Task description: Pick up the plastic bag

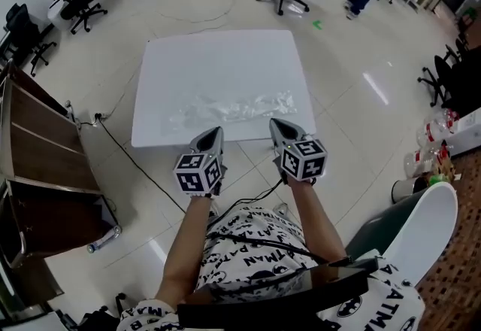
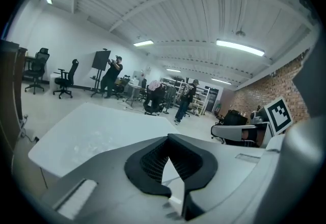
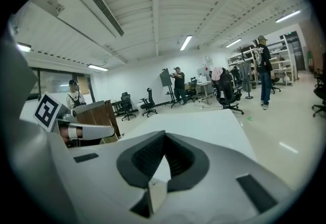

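The person is holding both forearms out in front of the body, side by side and bare, with the left forearm (image 1: 186,247) reaching forward from the lap and the right forearm (image 1: 322,226) running nearly parallel to it. Each is carrying a gripper pointed ahead at the near edge of the table (image 1: 218,51).

The left gripper (image 1: 214,131) is hanging just short of that edge, and the left gripper view is showing its jaws pressed together at the tips with nothing between them. The right gripper (image 1: 277,124) is reaching slightly over the edge, and its own view is likewise showing its jaws closed tip to tip and empty. Both grippers are tilting a little upward, since their views are taking in the ceiling and the far room.

The bag (image 1: 237,107) is lying crumpled and clear on the table, in a strip along the near side, just ahead of both grippers and touching neither.

The shirt (image 1: 252,250) is showing the repeated letters "ATMAN". The cubes (image 1: 200,172) are carrying black and white square markers, not words.

Bottles (image 1: 430,143) are standing on the floor at the right; their contents cannot be made out. Another bottle (image 1: 103,240) is lying on the floor by the cabinet (image 1: 37,171).
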Tool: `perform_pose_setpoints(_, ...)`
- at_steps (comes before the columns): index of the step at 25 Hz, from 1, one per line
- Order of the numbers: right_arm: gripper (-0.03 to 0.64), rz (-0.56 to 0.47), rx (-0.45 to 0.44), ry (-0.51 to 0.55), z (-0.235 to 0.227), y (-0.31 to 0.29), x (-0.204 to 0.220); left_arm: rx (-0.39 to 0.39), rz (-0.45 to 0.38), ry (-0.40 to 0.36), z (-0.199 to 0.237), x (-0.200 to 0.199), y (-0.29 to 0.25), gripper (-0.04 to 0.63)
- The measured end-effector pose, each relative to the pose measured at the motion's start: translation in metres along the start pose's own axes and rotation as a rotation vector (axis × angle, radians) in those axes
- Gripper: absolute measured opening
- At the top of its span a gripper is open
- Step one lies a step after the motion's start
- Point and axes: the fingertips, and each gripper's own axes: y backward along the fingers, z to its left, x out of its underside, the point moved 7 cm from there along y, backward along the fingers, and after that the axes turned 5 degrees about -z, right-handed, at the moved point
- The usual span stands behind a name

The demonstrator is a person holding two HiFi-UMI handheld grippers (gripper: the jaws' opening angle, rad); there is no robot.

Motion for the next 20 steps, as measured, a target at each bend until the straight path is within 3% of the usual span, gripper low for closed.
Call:
perform_pose_setpoints(6,0.002,0.008,-0.004,0.044,0.005,0.001,0.003,0.004,0.006,-0.004,-0.005,0.000,0.001,0.002)
perform_pose_setpoints(20,0.002,0.007,-0.020,0.025,0.007,-0.010,0.007,-0.008,0.018,-0.001,0.004,0.001,0.000,0.000)
